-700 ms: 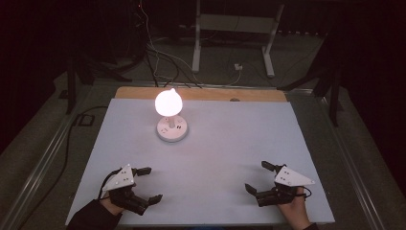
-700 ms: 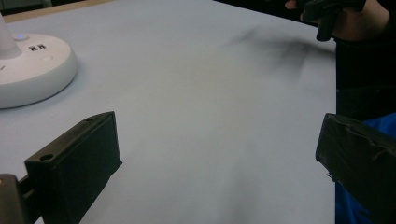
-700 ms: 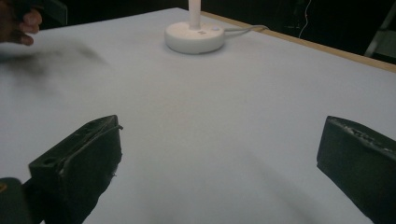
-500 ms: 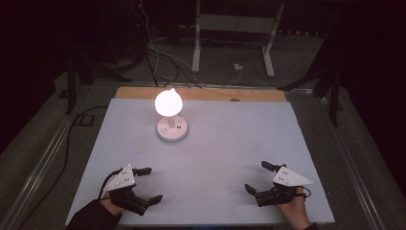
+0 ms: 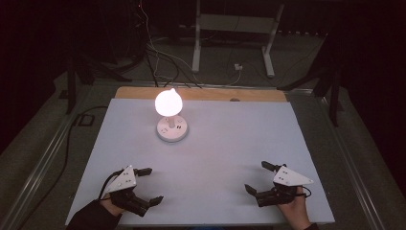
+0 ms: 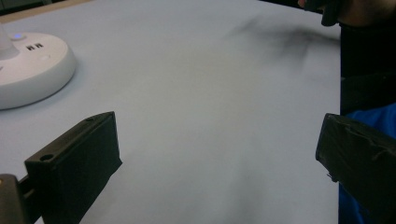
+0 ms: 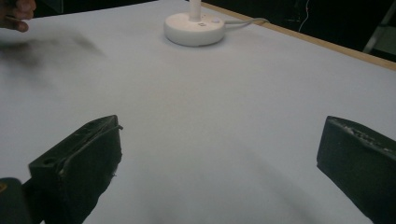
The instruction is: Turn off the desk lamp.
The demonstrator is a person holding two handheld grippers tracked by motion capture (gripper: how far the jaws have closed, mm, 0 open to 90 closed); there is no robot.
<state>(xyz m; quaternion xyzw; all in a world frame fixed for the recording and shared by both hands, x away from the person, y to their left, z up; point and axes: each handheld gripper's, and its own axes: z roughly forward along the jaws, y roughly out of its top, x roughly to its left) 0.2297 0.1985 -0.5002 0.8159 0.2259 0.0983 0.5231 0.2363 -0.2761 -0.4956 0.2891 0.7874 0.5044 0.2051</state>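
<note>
Nothing has moved: both tongs, left and right, rest spread and empty.

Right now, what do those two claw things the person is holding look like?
Each tool, left and right, is black with two chunky block-shaped jaws and a pale grey three-cornered plate on top, dotted with small holes. A thin dark cable loops from the left one. The person's left arm wears a dark sleeve.
</note>
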